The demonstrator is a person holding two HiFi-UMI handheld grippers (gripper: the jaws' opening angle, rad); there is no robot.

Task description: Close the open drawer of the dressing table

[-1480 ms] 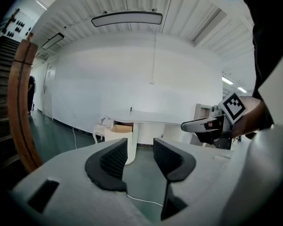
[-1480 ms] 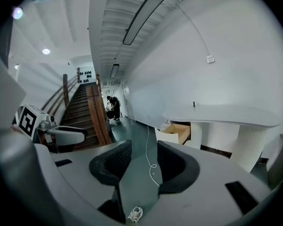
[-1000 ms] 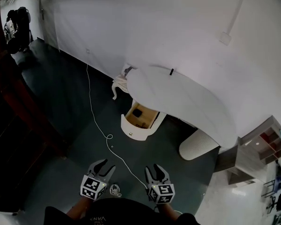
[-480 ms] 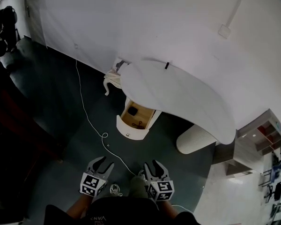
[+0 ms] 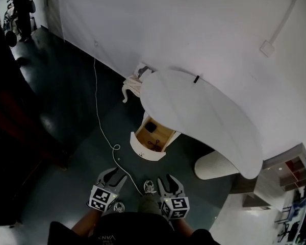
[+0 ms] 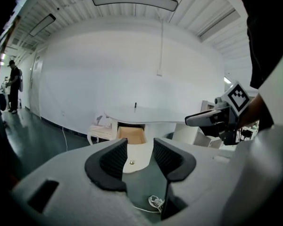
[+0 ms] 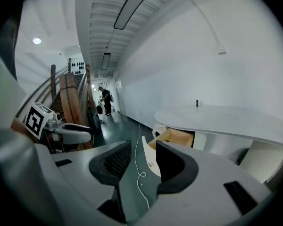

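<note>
The white dressing table (image 5: 204, 114) stands against the white wall. Its drawer (image 5: 153, 139) is pulled out, showing a wooden inside with small dark items and a curved white front with a round knob (image 6: 130, 162). Both grippers hover low in the head view, a good way short of the drawer. My left gripper (image 5: 113, 176) is open with nothing between its jaws. My right gripper (image 5: 170, 181) is open and empty too. The drawer (image 7: 175, 138) also shows past the right jaws, and the table top (image 6: 146, 113) past the left jaws.
A white cable (image 5: 98, 111) runs across the dark floor from the wall toward my feet. A small ornate stool (image 5: 132, 86) stands left of the table, a ribbed white cylinder (image 5: 214, 165) to its right. A person (image 5: 21, 6) stands far down the hall. My shoe (image 5: 149, 187) shows between the grippers.
I have stepped closer to the dressing table, and the view has shifted a little. Both grippers stay open and level in front of me.
</note>
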